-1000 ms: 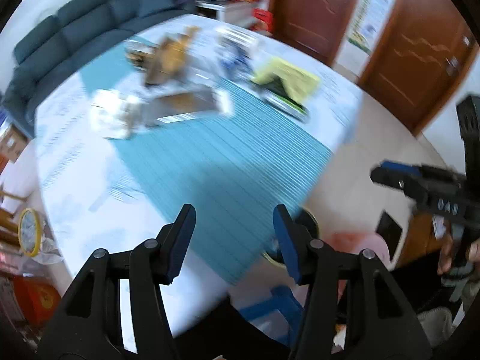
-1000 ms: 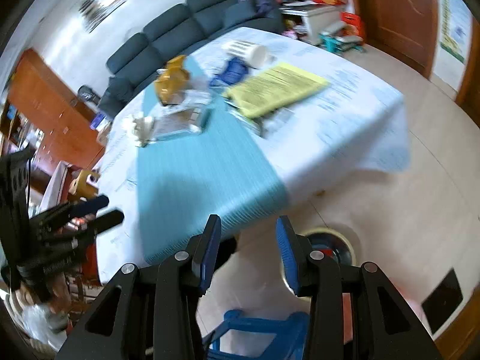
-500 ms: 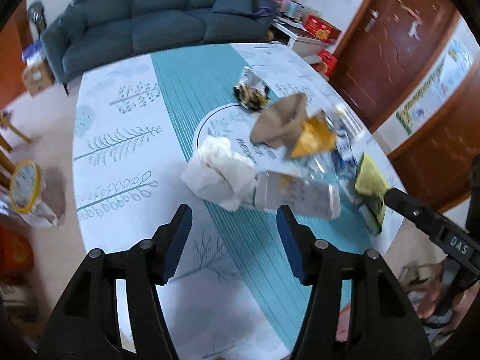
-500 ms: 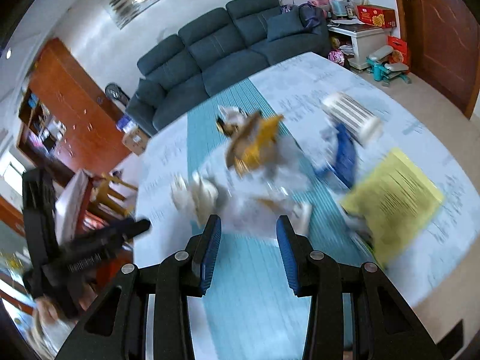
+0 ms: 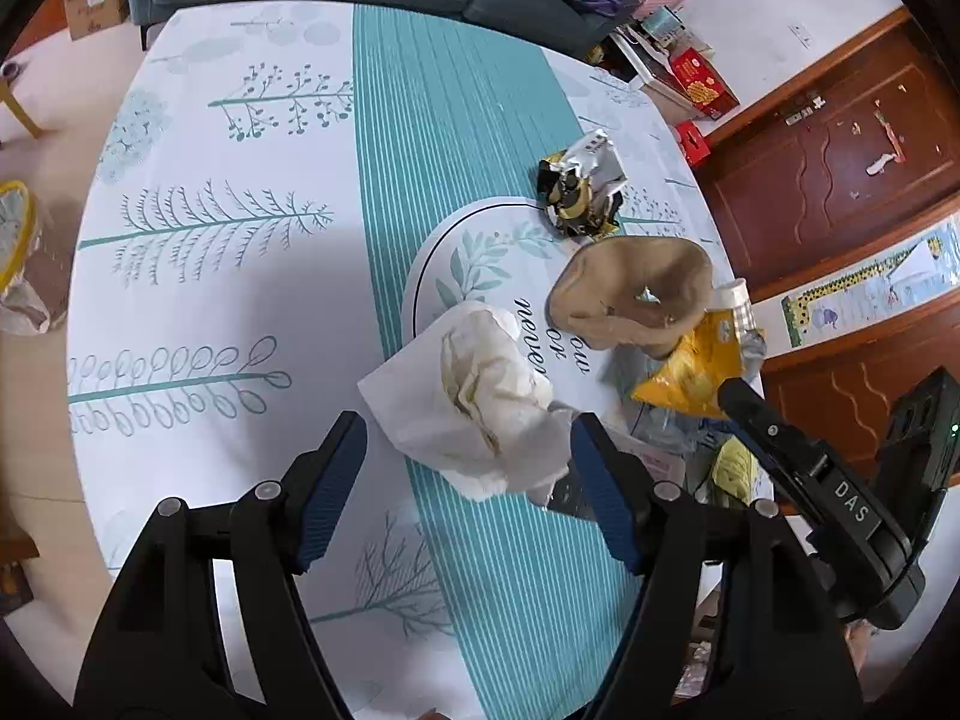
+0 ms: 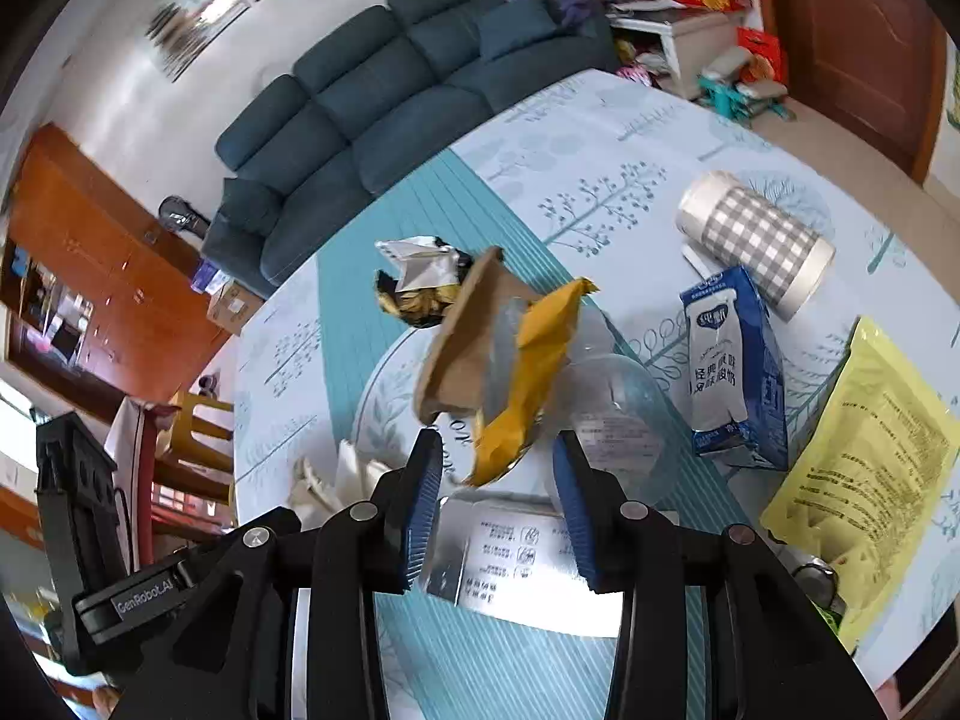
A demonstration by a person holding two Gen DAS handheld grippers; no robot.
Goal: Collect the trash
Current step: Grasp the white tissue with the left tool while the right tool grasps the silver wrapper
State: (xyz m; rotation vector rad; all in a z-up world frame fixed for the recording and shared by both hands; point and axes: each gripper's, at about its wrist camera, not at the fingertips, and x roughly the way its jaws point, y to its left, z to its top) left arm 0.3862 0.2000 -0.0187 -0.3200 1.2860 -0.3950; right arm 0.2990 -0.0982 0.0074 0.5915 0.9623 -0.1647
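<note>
the left claw (image 5: pixel 468 474) has just been opening, empty; the tissue (image 5: pixel 480 396) lies right ahead between its tips.

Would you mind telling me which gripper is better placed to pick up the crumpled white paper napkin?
The left gripper. The crumpled white paper napkin lies just ahead of its jaws, which have just been opening with nothing between them. The right gripper points at a silver foil packet instead.
</note>
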